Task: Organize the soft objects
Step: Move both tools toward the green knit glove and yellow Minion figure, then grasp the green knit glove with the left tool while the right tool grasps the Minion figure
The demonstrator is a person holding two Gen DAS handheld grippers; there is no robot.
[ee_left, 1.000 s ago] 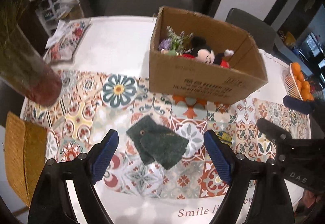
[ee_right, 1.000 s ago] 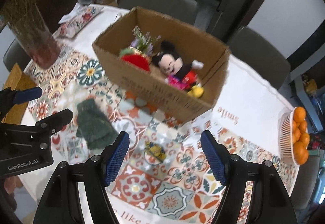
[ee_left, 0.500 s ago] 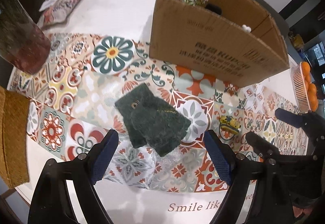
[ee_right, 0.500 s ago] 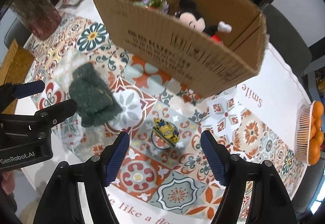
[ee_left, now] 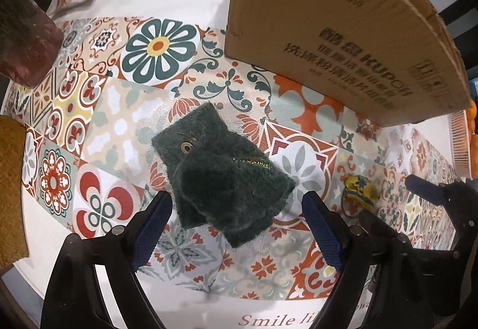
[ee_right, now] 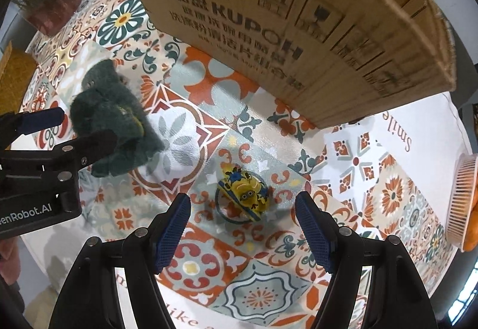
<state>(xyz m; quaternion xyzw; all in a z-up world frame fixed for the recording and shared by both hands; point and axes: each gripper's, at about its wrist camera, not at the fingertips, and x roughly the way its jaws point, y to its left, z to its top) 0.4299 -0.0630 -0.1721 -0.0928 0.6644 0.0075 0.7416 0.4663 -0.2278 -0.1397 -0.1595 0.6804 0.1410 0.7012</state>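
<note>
Blue-padded fingers [ee_left: 321, 227] opening over glove [ee_left: 221, 176]

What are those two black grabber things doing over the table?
A person holds them to tidy soft things into the cardboard box. The left gripper, jaws opening, hangs over the fuzzy green gloves. The right gripper is open above the little yellow Minion toy. Both things lie on the patterned tablecloth, not grabbed yet.

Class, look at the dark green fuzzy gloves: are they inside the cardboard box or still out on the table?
Out: the green gloves lie on the patterned tablecloth, in front of the cardboard box.
</note>
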